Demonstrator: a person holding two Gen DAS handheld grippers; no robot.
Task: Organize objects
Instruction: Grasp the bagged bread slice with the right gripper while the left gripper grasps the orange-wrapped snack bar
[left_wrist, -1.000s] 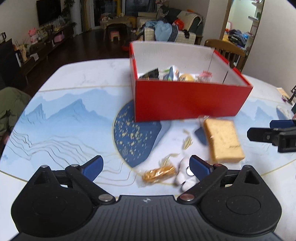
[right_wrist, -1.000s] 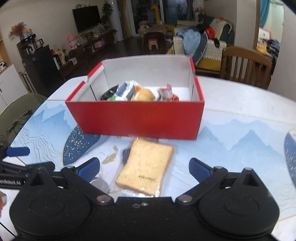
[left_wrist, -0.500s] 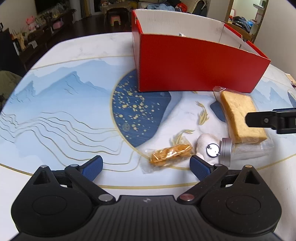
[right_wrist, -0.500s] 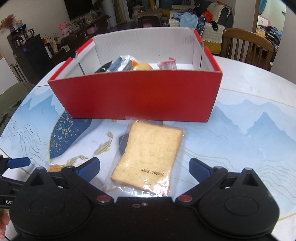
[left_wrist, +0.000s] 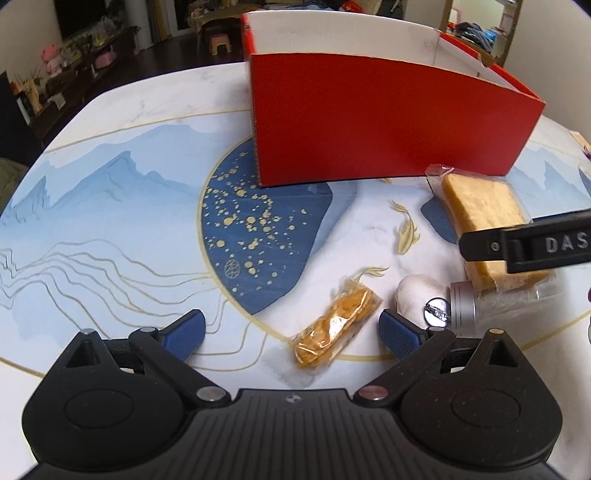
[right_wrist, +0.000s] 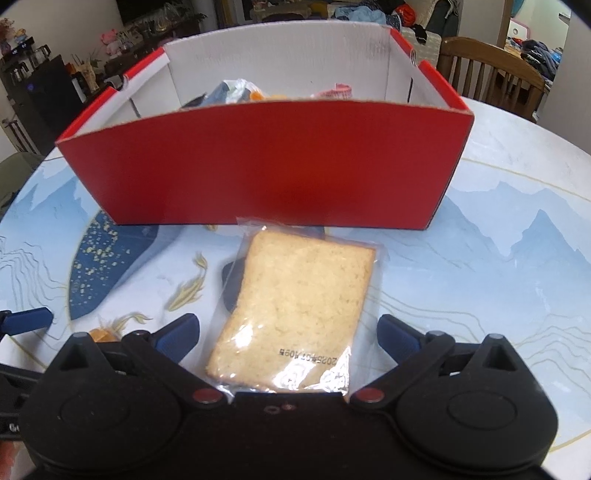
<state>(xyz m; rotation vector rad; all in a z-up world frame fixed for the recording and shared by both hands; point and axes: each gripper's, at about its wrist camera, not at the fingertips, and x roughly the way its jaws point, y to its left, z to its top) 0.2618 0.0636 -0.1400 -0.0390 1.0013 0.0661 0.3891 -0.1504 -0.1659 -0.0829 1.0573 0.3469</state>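
1. Left hand-held gripper (left_wrist: 291, 330): jaws spread wide, holding nothing, low over the counter (left_wrist: 110, 206).
2. The wrapped orange snack (left_wrist: 338, 326) lies on the counter between its blue pads, nearer the right-hand pad. Its long axis runs on a diagonal, near-left to far-right, so it sits askew to the closing line rather than square across it.
3. Just beyond that pad: a white rounded item (left_wrist: 417, 295) and a small silver tin (left_wrist: 463, 308), close beside each other; whether they touch is hard to tell through the fisheye edge.
4. Right hand-held gripper (right_wrist: 288, 334): jaws also spread, empty. The bagged bread slice (right_wrist: 299, 314) lies flat between them, long axis pointing away toward the red box (right_wrist: 258, 170), its near end tucked under the gripper body.
5. The box stands directly behind the bread; a few packets already show above its front wall.
6. Judgement: the right side is better lined up, since the bread's narrow width sits across the jaws. The left snack would likely need a slight wrist turn before closing.
7. Risk: loose, slippery bag film around the bread.
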